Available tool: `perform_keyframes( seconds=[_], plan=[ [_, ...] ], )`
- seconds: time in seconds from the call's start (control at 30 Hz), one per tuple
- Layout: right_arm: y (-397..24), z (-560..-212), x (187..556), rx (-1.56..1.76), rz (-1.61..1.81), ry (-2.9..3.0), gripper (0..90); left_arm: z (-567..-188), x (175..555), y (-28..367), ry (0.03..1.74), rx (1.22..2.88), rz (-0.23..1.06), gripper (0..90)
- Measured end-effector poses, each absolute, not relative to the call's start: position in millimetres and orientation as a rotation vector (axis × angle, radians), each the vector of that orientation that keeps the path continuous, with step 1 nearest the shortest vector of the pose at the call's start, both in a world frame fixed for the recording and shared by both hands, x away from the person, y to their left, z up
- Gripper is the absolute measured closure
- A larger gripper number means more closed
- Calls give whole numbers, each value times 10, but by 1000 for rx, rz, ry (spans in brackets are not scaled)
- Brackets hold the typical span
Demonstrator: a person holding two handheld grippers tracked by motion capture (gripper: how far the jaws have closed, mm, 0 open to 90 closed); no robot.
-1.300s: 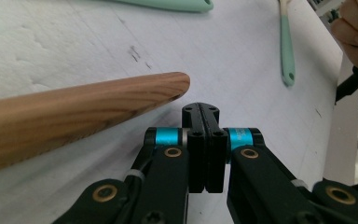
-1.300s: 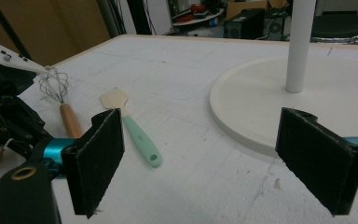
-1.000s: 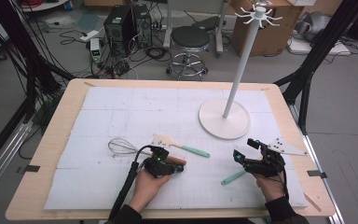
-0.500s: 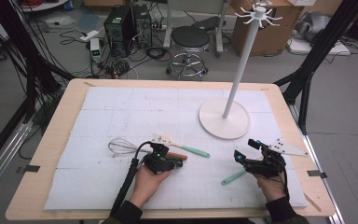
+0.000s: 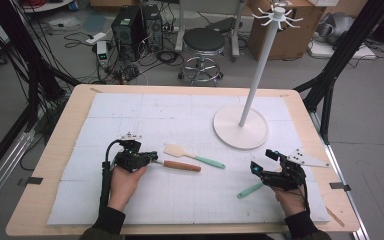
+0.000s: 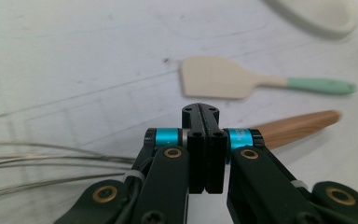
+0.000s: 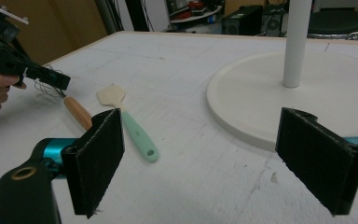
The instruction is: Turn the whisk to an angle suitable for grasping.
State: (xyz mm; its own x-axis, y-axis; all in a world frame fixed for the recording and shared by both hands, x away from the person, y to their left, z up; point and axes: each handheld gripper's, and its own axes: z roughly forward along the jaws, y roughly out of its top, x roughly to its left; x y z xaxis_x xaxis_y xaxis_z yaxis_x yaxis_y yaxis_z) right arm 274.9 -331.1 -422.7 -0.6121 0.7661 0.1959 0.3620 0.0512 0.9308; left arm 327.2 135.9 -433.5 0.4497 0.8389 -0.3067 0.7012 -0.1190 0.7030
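My left gripper (image 5: 154,158) (image 6: 205,114) is shut, pad against pad, with nothing visible between its jaws. It hovers over the neck of a whisk: the wires (image 6: 37,158) fan out to one side and the wooden handle (image 5: 180,165) (image 6: 298,128) (image 7: 78,112) runs out to the other. A cream spatula with a mint-green handle (image 5: 174,150) (image 6: 219,77) (image 7: 114,95) lies just beyond it. My right gripper (image 5: 263,161) (image 7: 209,158) stands wide open near the front right, nothing between its pads. A mint-green handle (image 5: 250,190) sticks out from under that hand.
A white stand (image 5: 240,127) (image 7: 251,93) with a round base, a tall pole and hooks on top sits at the back right of the white mat (image 5: 180,115). Beyond the table stand a stool (image 5: 202,42), a computer case and cables.
My left gripper has slid left along the whisk and risen a little, uncovering the wooden handle and covering the wires. The right gripper has stayed put.
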Motion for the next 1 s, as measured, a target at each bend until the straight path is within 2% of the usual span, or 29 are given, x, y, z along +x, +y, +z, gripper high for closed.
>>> perform_keyframes(
  seconds=[0.17, 0.53, 1.0],
  plan=[
    [-3312, -4226, 2745, 1138, 1581, 1983, 145, -4356, 3258, 1326, 1294, 1897, 255, 897],
    [-3318, -4225, 2748, 1134, 1585, 1977, 145, -4413, 3075, 1294, 1261, 1922, 159, 896],
    [-3311, -4215, 2742, 1126, 1587, 1976, 145, -4318, 2879, 1354, 1226, 1863, 135, 885]
  ],
)
